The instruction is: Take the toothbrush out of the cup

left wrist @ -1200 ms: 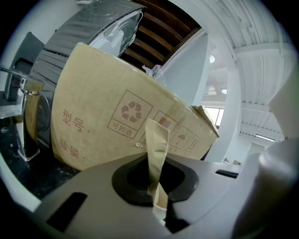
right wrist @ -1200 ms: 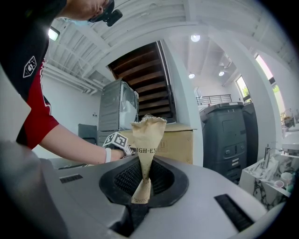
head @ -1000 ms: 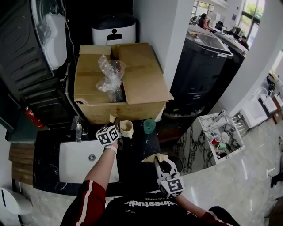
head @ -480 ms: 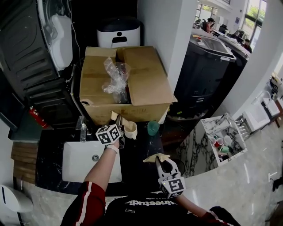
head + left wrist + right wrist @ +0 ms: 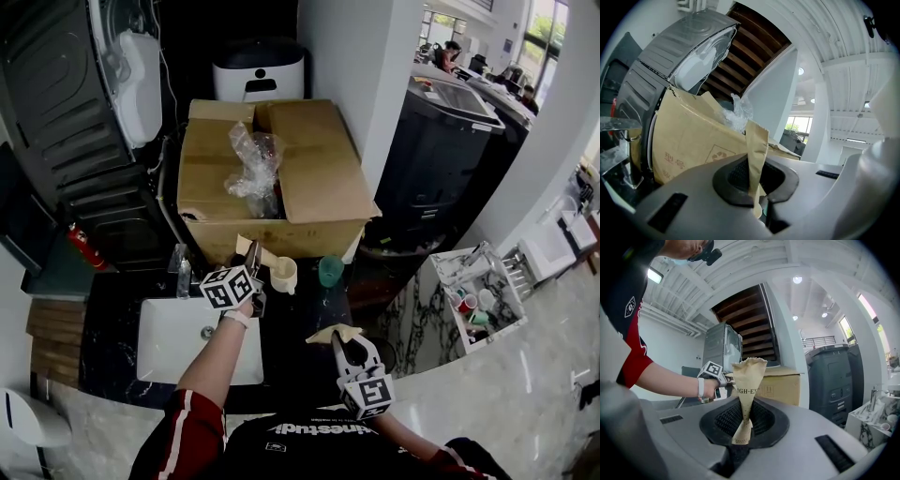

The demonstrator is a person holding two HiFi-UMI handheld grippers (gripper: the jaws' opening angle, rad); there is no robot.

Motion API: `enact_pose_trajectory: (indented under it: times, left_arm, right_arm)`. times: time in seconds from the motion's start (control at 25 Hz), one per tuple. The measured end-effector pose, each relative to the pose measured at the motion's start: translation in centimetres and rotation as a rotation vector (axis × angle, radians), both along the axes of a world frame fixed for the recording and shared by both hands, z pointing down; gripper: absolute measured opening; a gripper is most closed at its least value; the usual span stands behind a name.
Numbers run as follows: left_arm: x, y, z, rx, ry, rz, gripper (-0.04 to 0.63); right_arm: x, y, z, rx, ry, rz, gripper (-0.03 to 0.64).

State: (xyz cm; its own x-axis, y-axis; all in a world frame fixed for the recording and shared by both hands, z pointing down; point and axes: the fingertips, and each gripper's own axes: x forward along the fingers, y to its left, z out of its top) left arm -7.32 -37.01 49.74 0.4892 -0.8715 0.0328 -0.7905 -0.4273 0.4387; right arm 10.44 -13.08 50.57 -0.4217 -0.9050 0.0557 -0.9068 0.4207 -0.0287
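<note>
A flat toothbrush in a tan paper sleeve (image 5: 756, 150) stands upright, pinched at its lower end by my left gripper (image 5: 756, 199), which is shut on it. In the head view the left gripper (image 5: 249, 266) holds the paper-wrapped toothbrush (image 5: 244, 247) just left of a cream cup (image 5: 284, 274) and apart from it, in front of the box. My right gripper (image 5: 340, 340) hovers at the counter's front right, shut on a crumpled scrap of printed tan paper (image 5: 746, 380). In the right gripper view its jaws (image 5: 742, 430) pinch the scrap's narrow end.
A large open cardboard box (image 5: 309, 178) with clear plastic inside fills the counter's back. A green cup (image 5: 330, 271) stands right of the cream cup. A white sink (image 5: 159, 361) and its faucet (image 5: 181, 265) lie at left on the black counter (image 5: 295, 323). A white rack (image 5: 436, 267) stands at the right.
My left gripper has risen with the paper-wrapped toothbrush and drawn slightly left, away from the cream cup. The right gripper has kept still with its paper scrap.
</note>
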Motion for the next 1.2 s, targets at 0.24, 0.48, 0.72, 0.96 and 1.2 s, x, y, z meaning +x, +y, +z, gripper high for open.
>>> enact_pose_trajectory:
  times: [0.24, 0.48, 0.72, 0.96, 1.2]
  left_arm:
    - [-0.2, 1.5, -0.4, 0.011, -0.006, 0.023, 0.015]
    - [-0.5, 3.6, -0.5, 0.022, -0.018, 0.050, 0.015]
    - [-0.6, 5.6, -0.6, 0.032, -0.044, 0.085, 0.015]
    - [-1.0, 8.3, -0.3, 0.049, -0.074, 0.103, 0.015]
    - [-1.9, 11.0, -0.7, 0.072, -0.081, 0.117, 0.015]
  right_arm:
    - [-0.4, 0.2, 0.1, -0.001, -0.001, 0.003, 0.055]
    - [-0.9, 0.5, 0.5, -0.033, -0.006, -0.002, 0.055]
    - [-0.8, 0.3, 0.6, -0.021, -0.004, 0.012, 0.055]
    - [-1.5, 0.1, 0.7, -0.046, -0.023, 0.008, 0.055]
    - [-1.9, -0.2, 0.2, -0.027, -0.027, 0.015, 0.055]
